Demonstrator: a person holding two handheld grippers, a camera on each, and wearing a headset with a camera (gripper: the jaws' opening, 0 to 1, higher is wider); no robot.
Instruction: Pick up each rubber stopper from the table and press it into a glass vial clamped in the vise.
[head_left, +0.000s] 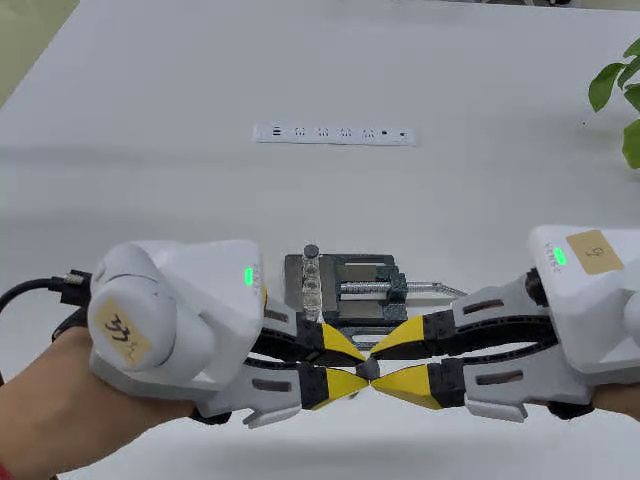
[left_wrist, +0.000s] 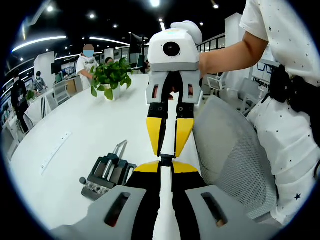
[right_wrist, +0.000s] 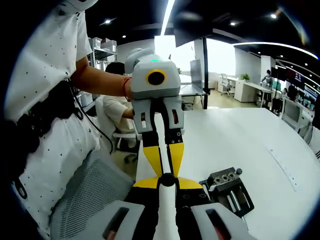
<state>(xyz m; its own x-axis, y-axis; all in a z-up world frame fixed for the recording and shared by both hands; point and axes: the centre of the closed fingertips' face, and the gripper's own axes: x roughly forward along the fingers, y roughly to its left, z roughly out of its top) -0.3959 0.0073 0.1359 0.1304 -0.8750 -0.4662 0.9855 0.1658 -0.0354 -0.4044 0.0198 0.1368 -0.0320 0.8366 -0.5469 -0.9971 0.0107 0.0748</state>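
Left tongs (head_left: 358, 368) and right tongs (head_left: 382, 368) meet tip to tip, both closed, it seems, on one small rubber stopper (head_left: 369, 368). If one pulls askew, the stopper may drop and roll over the near tabletop (head_left: 200, 80) edge. Just behind stands the vise (head_left: 360, 272) with its glass vials (head_left: 311, 285); beyond, the surface lies free up to a power strip (head_left: 333, 134).

A white surface (head_left: 180, 70) carries a power strip (head_left: 333, 134) and a leafy plant (left_wrist: 111, 75); a grey mesh chair (left_wrist: 230, 145) stands beside it (open office, dark ceiling, strip lights).
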